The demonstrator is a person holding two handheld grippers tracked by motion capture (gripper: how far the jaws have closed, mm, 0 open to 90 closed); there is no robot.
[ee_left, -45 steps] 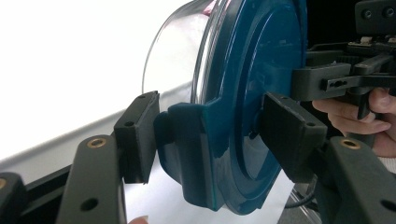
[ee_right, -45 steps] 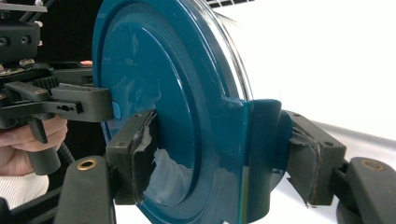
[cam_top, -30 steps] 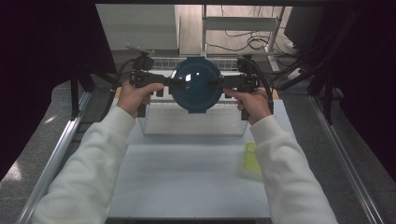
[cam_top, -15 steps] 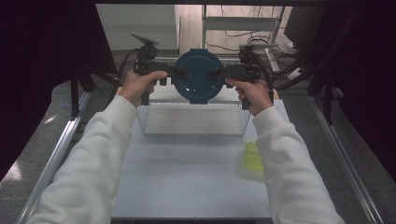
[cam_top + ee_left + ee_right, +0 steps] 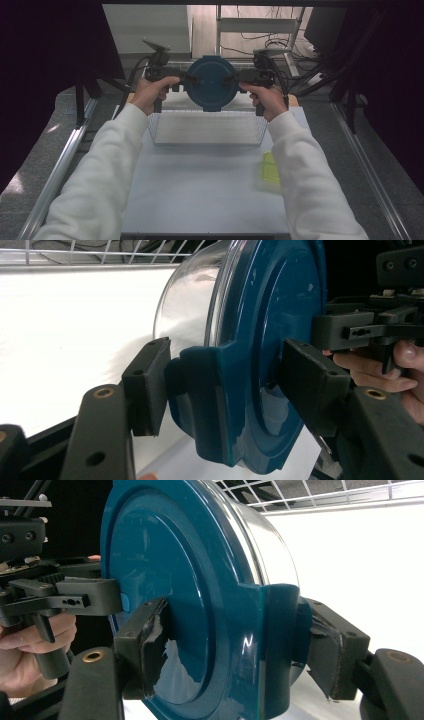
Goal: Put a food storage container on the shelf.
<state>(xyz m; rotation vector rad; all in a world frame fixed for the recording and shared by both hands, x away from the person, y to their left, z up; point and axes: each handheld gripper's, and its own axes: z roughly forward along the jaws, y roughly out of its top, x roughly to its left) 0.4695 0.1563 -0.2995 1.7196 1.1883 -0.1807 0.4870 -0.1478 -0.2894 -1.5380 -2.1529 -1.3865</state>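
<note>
A round clear container with a dark blue lid (image 5: 212, 82) hangs on edge over the far side of a wire basket (image 5: 156, 131), lid face toward me. My left gripper (image 5: 192, 79) is shut on its left latch tab and my right gripper (image 5: 234, 79) on its right latch tab. In the left gripper view the pads (image 5: 150, 385) clamp the blue latch and lid rim of the container (image 5: 260, 340), with the left gripper (image 5: 227, 385) around them. In the right gripper view the right gripper (image 5: 240, 645) pinches the container (image 5: 170, 555) the same way.
The wire basket stands at the far end of a pale table top (image 5: 200, 190). A yellow-green flat object (image 5: 270, 170) lies by the right edge of the table. Metal rails (image 5: 60, 165) run along both sides, and cables and a rack (image 5: 260, 25) lie beyond.
Both hands have carried the container a little farther away from me, over the far part of the basket. The grip of both grippers is unchanged.
</note>
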